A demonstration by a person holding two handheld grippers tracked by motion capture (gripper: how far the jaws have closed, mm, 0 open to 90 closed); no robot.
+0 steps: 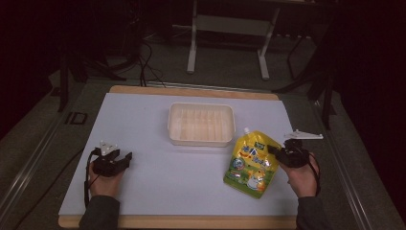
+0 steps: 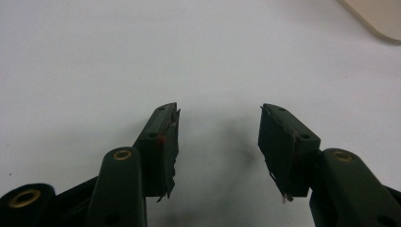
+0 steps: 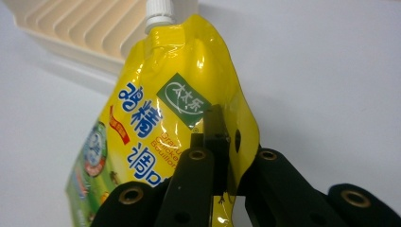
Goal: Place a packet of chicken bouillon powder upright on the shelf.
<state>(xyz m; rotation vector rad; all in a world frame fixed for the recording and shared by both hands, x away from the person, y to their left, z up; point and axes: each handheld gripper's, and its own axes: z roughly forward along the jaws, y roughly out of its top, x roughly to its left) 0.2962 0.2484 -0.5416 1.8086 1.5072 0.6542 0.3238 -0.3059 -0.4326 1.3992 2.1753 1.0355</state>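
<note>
- At the table's (image 1: 143,191) left edge, toward the near left corner, we hold the left gripper (image 1: 125,158) low over the white surface, its grey three-cornered plate on top and its cable trailing back past our left hand (image 1: 104,179).
- In the left gripper view its two black jaws stand wide apart with nothing but bare white table between them; the worn pads (image 2: 168,137) touch nothing, so the grip is released.
- Around the middle of the table, nearer the far edge than the near one, a pale ribbed tray (image 1: 201,140) sits flat, and a corner of it peeks in at the top right of the left gripper view.
- Just right of the tray's near right corner, a yellow spouted pouch (image 1: 249,165) slopes down toward the near edge, its white cap (image 1: 246,130) close to the tray's corner.
- The right gripper (image 1: 272,151) is clenched on the pouch's right edge, below the green label; in the right gripper view one jaw lies over the printed front and the other behind the foil, which puckers between them.
- Our right hand (image 1: 301,177) comes in near the table's right edge, its cable looping round the wrist.
- Just beyond that gripper, at the right edge, its grey plate (image 1: 303,136) shows.
</note>
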